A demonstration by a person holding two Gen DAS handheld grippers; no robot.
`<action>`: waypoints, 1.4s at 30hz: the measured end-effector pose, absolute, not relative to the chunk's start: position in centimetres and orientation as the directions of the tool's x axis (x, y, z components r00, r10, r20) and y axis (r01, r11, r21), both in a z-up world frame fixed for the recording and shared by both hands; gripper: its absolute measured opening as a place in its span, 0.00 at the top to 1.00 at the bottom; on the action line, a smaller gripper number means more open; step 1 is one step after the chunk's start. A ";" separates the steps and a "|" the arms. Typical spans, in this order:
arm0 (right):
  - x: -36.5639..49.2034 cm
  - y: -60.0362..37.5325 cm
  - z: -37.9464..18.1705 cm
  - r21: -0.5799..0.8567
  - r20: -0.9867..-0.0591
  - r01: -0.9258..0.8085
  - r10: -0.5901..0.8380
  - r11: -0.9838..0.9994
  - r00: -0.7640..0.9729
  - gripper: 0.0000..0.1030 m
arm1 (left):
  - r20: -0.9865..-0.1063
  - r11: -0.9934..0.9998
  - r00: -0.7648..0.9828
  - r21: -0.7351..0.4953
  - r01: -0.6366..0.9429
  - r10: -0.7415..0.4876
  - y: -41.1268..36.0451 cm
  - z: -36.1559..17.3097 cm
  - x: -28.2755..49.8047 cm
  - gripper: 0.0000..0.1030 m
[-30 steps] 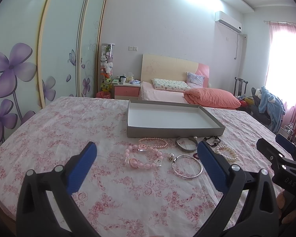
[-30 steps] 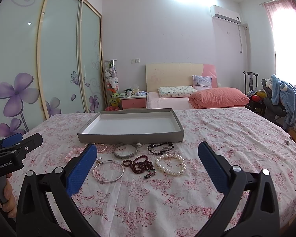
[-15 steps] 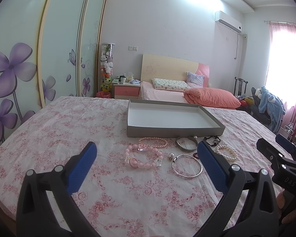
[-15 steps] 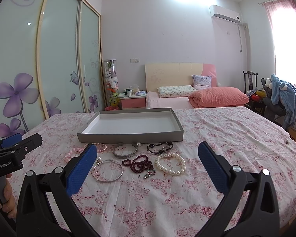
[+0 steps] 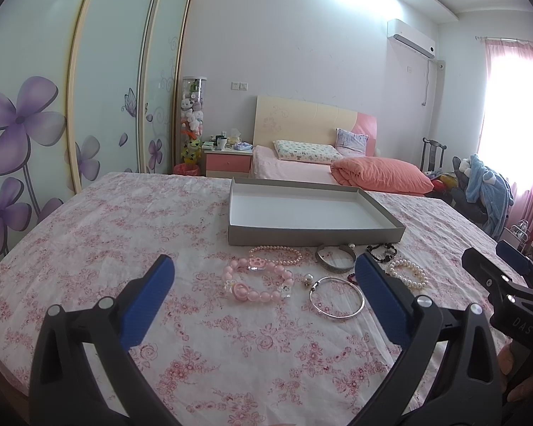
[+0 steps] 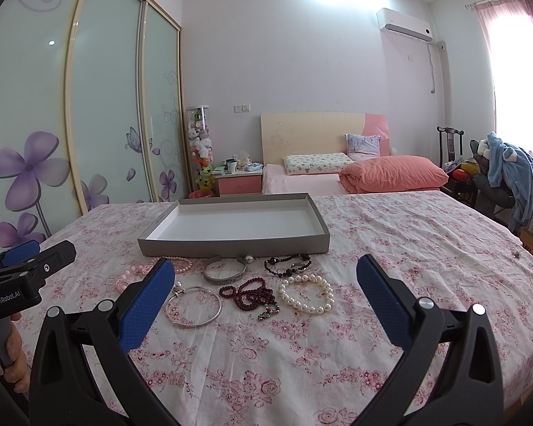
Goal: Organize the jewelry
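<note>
Jaws of both grippers wide as before, bracelets [image 6: 305, 293] unmoved beside tray [image 6: 231, 245].

table [image 6: 408, 234], floral cloth | on it: grey tray [image 6: 231, 245], bracelets [image 6: 306, 293]

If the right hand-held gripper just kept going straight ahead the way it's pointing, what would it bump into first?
Probably the dark red bead strand, which lies nearly centred between the open fingers of the right hand-held gripper. The white pearl bracelet sits just beside it, the grey tray farther on. Depth is hard to judge here.
</note>
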State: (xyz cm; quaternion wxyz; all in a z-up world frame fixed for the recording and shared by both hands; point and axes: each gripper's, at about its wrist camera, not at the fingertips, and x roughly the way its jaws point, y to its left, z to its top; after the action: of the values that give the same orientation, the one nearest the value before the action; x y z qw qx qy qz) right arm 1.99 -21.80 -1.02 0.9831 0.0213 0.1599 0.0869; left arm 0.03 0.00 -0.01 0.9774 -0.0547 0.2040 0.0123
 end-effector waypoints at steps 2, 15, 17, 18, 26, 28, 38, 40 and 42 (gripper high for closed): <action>2.0 -21.8 -1.0 0.070 -0.310 -0.164 0.178 0.984 0.934 0.02 | -0.400 0.994 0.916 -0.102 -0.046 0.002 0.0 0.0 0.0 0.04; 2.2 -21.6 -1.1 0.071 -0.313 -0.163 0.177 0.984 0.933 0.02 | -0.403 0.994 0.915 -0.101 -0.047 0.002 0.0 0.0 0.0 0.04; 2.2 -21.6 -1.2 0.071 -0.317 -0.162 0.177 0.984 0.932 0.02 | -0.407 0.994 0.914 -0.100 -0.048 0.003 0.0 -0.1 0.1 0.04; 2.3 -21.8 -1.3 0.071 -0.322 -0.162 0.176 0.984 0.930 0.02 | -0.410 0.994 0.912 -0.099 -0.051 0.006 0.0 -0.1 0.1 0.04; 5.3 -23.2 -2.9 0.127 -0.432 -0.123 0.166 0.984 0.886 0.02 | -0.512 0.994 0.858 -0.074 -0.082 0.032 0.2 -2.5 2.8 0.04; 6.5 -23.7 -3.4 0.138 -0.476 -0.099 0.154 0.985 0.866 0.02 | -0.554 0.994 0.832 -0.074 -0.081 0.026 0.6 -3.0 3.7 0.04; 14.5 -25.9 -5.8 0.135 -0.695 -0.038 0.122 0.990 0.708 0.50 | -0.690 0.988 0.724 -0.126 -0.091 -0.022 3.3 -5.0 8.5 0.04; 15.7 -25.8 -6.7 0.106 -0.732 -0.040 0.105 0.994 0.673 0.55 | -0.708 0.985 0.706 -0.139 -0.102 -0.027 3.9 -5.3 9.2 0.04; 16.5 -25.9 -7.4 0.096 -0.756 -0.041 0.100 0.994 0.647 0.59 | -0.726 0.982 0.687 -0.150 -0.112 -0.033 4.4 -5.7 9.9 0.04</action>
State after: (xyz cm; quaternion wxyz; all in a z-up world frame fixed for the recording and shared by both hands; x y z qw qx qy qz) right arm 16.47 -25.92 -7.43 0.9068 0.0352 0.4183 0.0389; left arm 9.94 4.37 -5.67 0.9138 -0.0912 0.3951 0.0216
